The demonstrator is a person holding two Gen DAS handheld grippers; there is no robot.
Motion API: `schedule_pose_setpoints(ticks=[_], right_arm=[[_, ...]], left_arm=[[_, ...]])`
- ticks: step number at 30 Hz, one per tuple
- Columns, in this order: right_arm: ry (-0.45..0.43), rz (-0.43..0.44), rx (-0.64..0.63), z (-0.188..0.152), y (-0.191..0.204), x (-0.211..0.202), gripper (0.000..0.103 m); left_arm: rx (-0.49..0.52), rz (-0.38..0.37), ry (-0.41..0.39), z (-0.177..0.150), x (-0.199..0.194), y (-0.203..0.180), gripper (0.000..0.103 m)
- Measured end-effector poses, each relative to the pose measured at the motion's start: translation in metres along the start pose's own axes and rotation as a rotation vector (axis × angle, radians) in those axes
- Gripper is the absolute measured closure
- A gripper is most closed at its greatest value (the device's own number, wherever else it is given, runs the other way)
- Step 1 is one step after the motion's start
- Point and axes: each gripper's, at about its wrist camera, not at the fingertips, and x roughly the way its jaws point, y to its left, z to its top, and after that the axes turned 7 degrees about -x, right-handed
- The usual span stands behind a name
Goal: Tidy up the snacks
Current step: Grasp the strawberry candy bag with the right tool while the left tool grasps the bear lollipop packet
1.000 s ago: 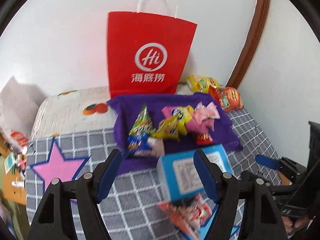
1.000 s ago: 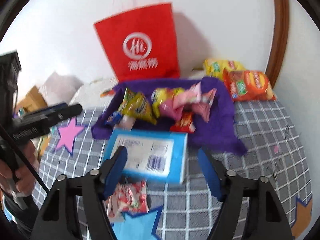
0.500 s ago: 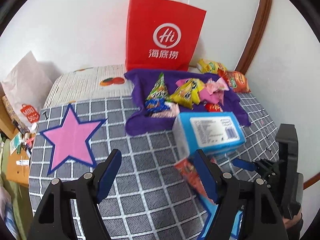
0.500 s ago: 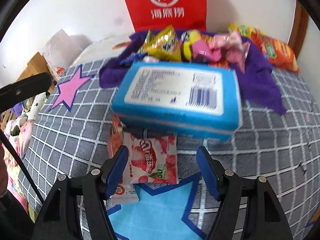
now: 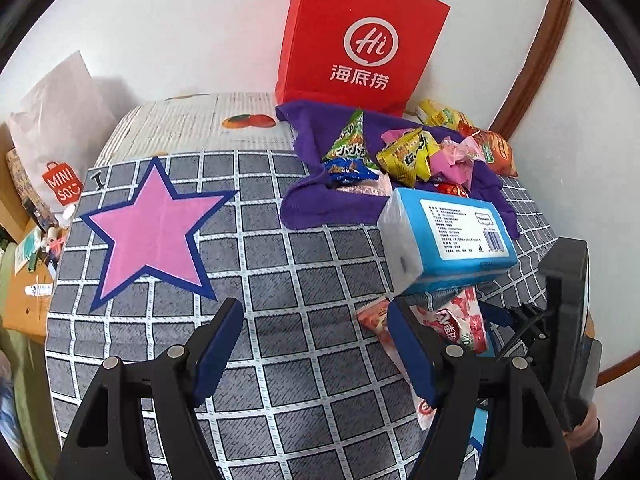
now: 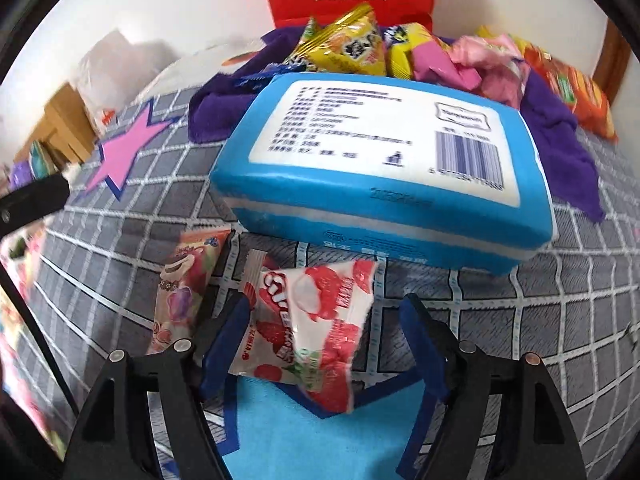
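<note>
A red-and-white strawberry candy bag point(image 6: 316, 320) lies on the grey checked cloth, between the open fingers of my right gripper point(image 6: 324, 320), which is low over it. It also shows in the left wrist view point(image 5: 460, 320). A second pink snack pack point(image 6: 188, 280) lies to its left. A blue tissue pack point(image 6: 384, 168) sits just beyond them. Several snack bags point(image 5: 400, 152) are piled on a purple cloth point(image 5: 320, 200). My left gripper point(image 5: 316, 344) is open and empty above bare cloth, left of the candy bags.
A red paper bag point(image 5: 360, 40) stands against the wall behind the purple cloth. Orange and yellow chip bags point(image 5: 496, 148) lie at the back right corner. A white Miniso bag point(image 5: 52, 128) and clutter sit off the left edge. A pink star point(image 5: 152, 224) marks the cloth.
My right gripper has moved forward and down, so the strawberry candy bag now lies between its fingers. My left gripper has pulled back and left, away from the tissue pack.
</note>
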Motion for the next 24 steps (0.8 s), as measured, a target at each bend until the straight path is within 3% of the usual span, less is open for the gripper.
schedule_pose_setpoints(ticks=[3, 5, 10, 24], right_arm=[[-0.017, -0.045, -0.07, -0.005, 0.012, 0.0, 0.037], [-0.036, -0.023, -0.083, -0.007, 0.014, -0.004, 0.069], [-0.047, 0.013, -0.044, -0.012, 0.003, -0.009, 0.074], [-0.121, -0.012, 0.115, -0.049, -0.064, -0.07, 0.075]], left_arm=[[0.004, -0.002, 0.014, -0.005, 0.004, -0.002, 0.031], [0.007, 0.001, 0.026, -0.009, 0.006, -0.004, 0.031], [0.006, 0.002, 0.048, -0.02, 0.01, -0.01, 0.031], [0.044, -0.028, 0.163, -0.047, 0.049, -0.064, 0.031]])
